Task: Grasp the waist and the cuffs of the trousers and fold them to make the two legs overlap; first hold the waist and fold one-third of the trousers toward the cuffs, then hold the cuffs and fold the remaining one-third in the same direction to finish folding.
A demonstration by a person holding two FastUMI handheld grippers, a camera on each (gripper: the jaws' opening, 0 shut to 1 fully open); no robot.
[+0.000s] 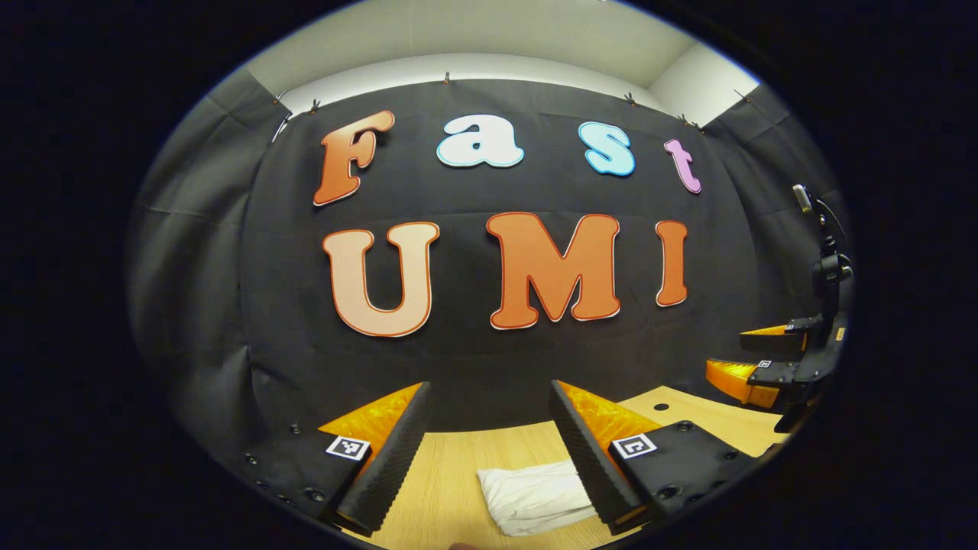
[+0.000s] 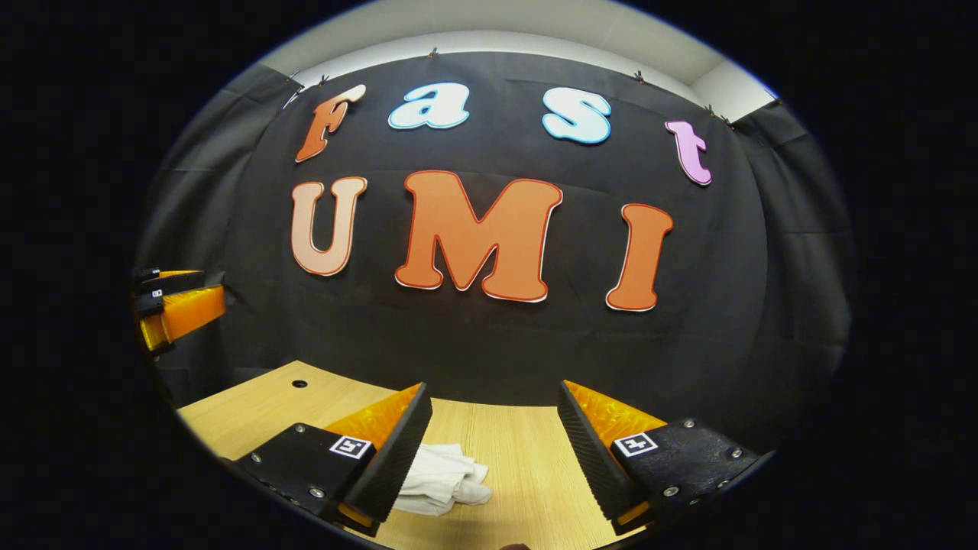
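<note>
- Evidently the folding looks finished: the left gripper (image 1: 489,451) hangs above the desk (image 1: 451,481) with its fingers spread wide and nothing between them.
- Just below and ahead of it, toward its right finger, the white trousers (image 1: 535,496) lie as a small compact bundle.
- Likewise the right gripper (image 2: 493,451) is wide open and empty, with the trousers (image 2: 443,477) beside its left finger.
- Judging by that bundle, nothing remains except perhaps tidying.

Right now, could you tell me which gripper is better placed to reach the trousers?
Probably the left gripper: the trousers lie between its open fingers; the open right gripper has them off toward one finger.
</note>
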